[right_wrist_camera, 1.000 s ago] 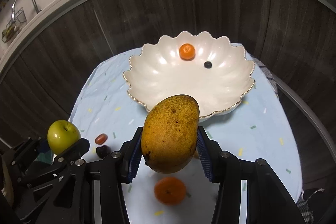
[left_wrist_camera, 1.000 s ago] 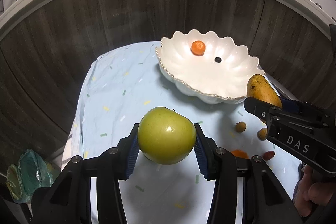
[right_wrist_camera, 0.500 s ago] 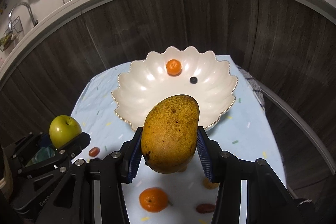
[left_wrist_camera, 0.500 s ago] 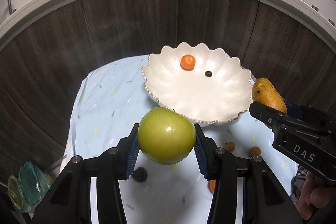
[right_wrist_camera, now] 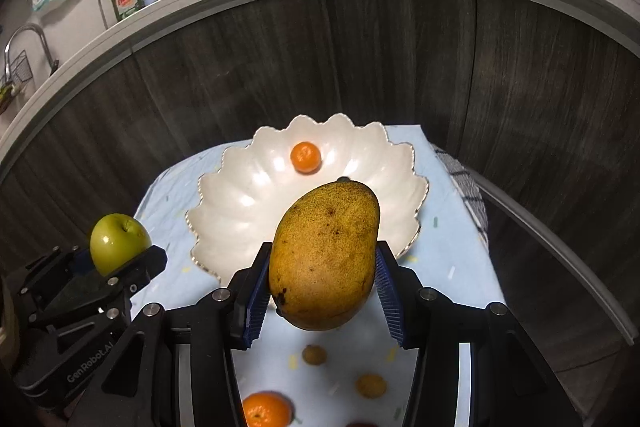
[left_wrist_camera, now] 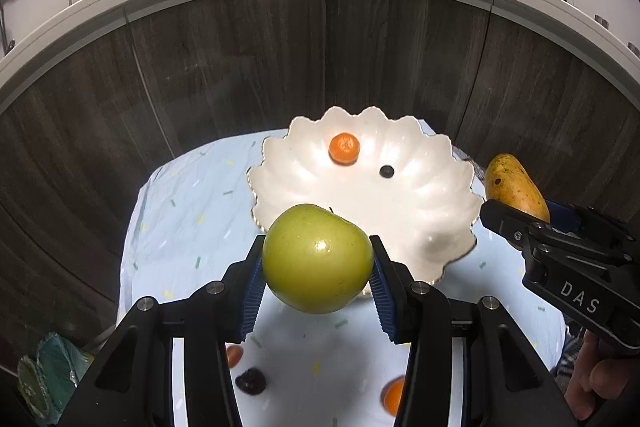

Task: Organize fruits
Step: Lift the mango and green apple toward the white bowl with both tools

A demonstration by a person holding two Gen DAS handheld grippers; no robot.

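Kitchen counter backdrop, dark wood panels; pale blue cloth [left_wrist_camera: 180, 219] on the table with a scalloped white bowl [left_wrist_camera: 432, 227] as landmark. Left gripper [left_wrist_camera: 318, 267] pinches a green apple [left_wrist_camera: 316, 259], held in the air just at the bowl's near rim. Right gripper [right_wrist_camera: 322, 279] pinches a mango [right_wrist_camera: 326, 259], upright, also at the near rim, right of the apple. Inside the bowl: a small orange [left_wrist_camera: 344, 148] toward the far side and a dark berry [left_wrist_camera: 386, 170] near it.

Change over the last second: both grippers have lifted and come toward the bowl together, so cloth fruit that sat level with the jaws now lies below them. Loose orange [right_wrist_camera: 266, 409], two small brown fruits [right_wrist_camera: 314, 354] and a dark one [left_wrist_camera: 251, 380] lie on the cloth, near side of the bowl.

Judgement: carry phase for both fruits, drop-off likely next. Most fruit not yet sorted. Risk: two big fruits released together may knock each other or roll the orange.
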